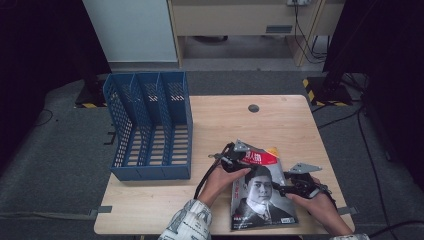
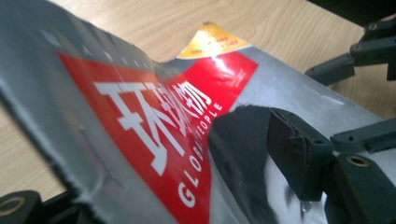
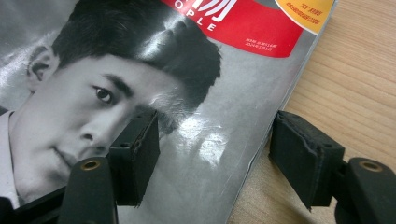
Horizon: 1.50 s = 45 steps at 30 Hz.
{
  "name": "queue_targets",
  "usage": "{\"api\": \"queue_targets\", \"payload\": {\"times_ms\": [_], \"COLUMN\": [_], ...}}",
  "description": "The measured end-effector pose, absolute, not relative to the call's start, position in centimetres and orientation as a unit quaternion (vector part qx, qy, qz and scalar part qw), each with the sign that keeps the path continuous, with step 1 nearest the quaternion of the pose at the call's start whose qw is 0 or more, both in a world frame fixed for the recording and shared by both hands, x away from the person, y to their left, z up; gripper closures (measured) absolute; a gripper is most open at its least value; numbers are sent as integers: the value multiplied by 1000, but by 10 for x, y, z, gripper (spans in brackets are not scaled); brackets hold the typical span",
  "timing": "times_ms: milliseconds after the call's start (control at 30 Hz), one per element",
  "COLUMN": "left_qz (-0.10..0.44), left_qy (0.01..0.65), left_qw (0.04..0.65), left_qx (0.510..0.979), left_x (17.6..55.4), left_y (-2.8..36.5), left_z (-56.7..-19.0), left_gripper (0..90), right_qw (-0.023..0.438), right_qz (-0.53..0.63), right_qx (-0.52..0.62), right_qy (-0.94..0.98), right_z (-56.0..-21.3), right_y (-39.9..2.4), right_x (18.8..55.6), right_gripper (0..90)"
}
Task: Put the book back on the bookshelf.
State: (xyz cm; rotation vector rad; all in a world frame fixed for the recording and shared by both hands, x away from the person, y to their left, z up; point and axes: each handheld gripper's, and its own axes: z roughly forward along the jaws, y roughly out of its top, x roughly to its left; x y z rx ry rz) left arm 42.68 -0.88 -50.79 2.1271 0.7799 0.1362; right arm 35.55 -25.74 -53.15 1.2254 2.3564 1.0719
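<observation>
Your left gripper point(image 1: 235, 161) pinches the magazine point(image 1: 260, 197) far-left corner; right gripper point(image 1: 290, 189), jaws wide, straddles its right edge—shut there b4 lifting.

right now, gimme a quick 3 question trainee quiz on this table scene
1. True or false: the magazine lies inside the blue file rack.
2. Which gripper grips the magazine's raised edge? A) left gripper B) right gripper C) neither
3. Fill in: the right gripper's jaws stand ____, one over the cover, one over the bare table.

Key: 1 false, it lies on the table right of the rack; 2 A; 3 open.
</observation>
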Motion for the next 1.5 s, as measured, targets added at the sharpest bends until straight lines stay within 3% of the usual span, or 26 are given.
{"api": "queue_targets", "payload": {"times_ms": [167, 533, 1167, 1500], "left_qz": [50, 84, 87, 68], "left_qy": [306, 312, 323, 325], "left_qw": [409, 414, 414, 415], "left_qx": [859, 851, 847, 847], "left_x": [426, 418, 414, 414], "left_y": [-12, -16, -15, -15], "left_z": [-507, -497, -493, -488], "left_gripper": [389, 570, 636, 746], "right_qw": [139, 140, 142, 142], "right_qz": [370, 371, 372, 371], "right_qx": [422, 420, 419, 416], "right_qy": [816, 816, 816, 818], "right_z": [-532, -532, -532, -532], "right_y": [-258, -258, -257, -257], "right_x": [356, 356, 356, 356], "right_gripper": [330, 324, 314, 310]}}
